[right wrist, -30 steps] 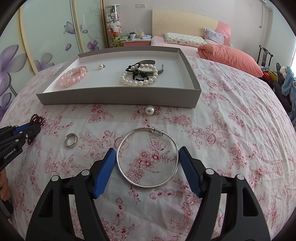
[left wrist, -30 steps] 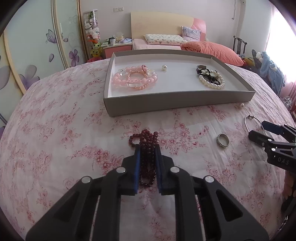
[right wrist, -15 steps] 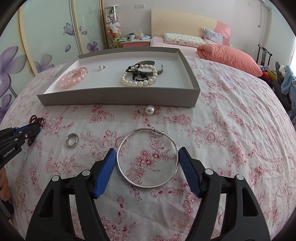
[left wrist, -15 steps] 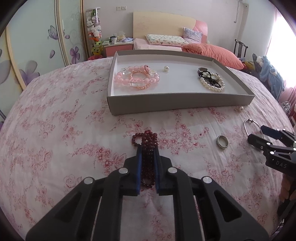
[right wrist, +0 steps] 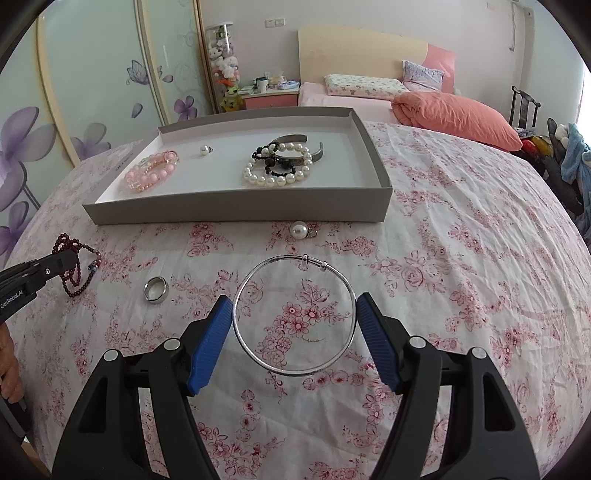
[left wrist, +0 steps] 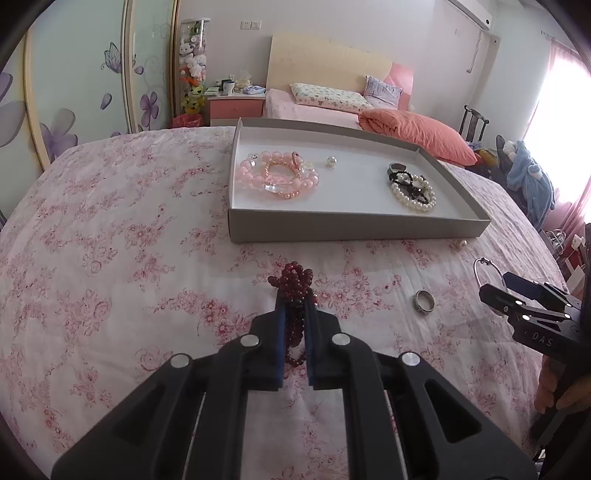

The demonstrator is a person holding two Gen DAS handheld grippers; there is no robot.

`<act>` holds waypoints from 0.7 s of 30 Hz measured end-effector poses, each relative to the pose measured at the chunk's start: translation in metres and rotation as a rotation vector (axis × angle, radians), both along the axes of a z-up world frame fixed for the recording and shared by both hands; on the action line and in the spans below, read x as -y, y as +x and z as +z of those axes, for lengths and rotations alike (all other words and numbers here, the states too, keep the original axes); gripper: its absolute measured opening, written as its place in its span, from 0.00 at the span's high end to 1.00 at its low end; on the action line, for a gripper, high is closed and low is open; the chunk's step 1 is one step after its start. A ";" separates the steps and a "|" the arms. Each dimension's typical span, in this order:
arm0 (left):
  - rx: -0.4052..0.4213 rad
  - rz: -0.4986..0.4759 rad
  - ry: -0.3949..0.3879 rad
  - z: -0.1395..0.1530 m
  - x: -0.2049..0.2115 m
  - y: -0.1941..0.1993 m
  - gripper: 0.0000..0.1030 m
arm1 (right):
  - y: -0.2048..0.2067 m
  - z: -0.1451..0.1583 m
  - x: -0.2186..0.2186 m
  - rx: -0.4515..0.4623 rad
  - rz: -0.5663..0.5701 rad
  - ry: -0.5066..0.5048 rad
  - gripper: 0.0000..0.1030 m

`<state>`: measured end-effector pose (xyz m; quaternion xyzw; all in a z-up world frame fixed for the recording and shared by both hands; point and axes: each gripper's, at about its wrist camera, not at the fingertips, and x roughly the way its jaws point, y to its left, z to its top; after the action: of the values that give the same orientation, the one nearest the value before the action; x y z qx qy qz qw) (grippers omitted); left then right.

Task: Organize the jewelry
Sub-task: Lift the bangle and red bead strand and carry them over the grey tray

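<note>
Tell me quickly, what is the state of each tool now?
Left tool: shut on the dark red beaded bracelet.
Right tool: open around the thin silver bangle, not gripping.

Both the left gripper (left wrist: 293, 314) and the right gripper (right wrist: 293, 317) have black angular plastic frames with round silver screws, ribbed blue pads lining the jaws, and white lettering on their sides.

A home bedroom: made bed (right wrist: 373, 94) with cream and pink headboard (right wrist: 369, 55), patterned pillows (right wrist: 364, 85) and a coral duvet (right wrist: 458, 118); pink nightstand (right wrist: 271, 99) beside it; sliding wardrobe doors (right wrist: 92, 81) printed with purple flowers and butterflies; tall clear tube of plush toys (right wrist: 223, 62); wall air conditioner (left wrist: 471, 13); floral quilt (right wrist: 461, 258) in front.
</note>
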<state>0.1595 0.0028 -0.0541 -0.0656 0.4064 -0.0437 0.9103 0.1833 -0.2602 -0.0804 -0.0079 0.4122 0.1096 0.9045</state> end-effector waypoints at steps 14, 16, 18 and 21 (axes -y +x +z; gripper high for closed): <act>0.149 -0.007 -0.043 0.039 -0.002 -0.018 0.91 | -0.017 0.032 0.002 0.190 -0.009 0.079 0.33; 0.168 -0.007 -0.038 0.045 -0.001 -0.021 0.91 | -0.021 0.039 0.003 0.229 -0.013 0.090 0.33; 0.184 -0.006 -0.031 0.050 0.000 -0.021 0.91 | -0.024 0.047 0.003 0.270 -0.013 0.098 0.33; 0.203 -0.006 -0.025 0.058 0.003 -0.022 0.91 | -0.027 0.056 0.002 0.327 -0.016 0.106 0.33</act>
<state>0.1378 0.0003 0.0036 -0.0711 0.3115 -0.0580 0.9458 0.1562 -0.2627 -0.0240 0.0255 0.2533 0.1214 0.9594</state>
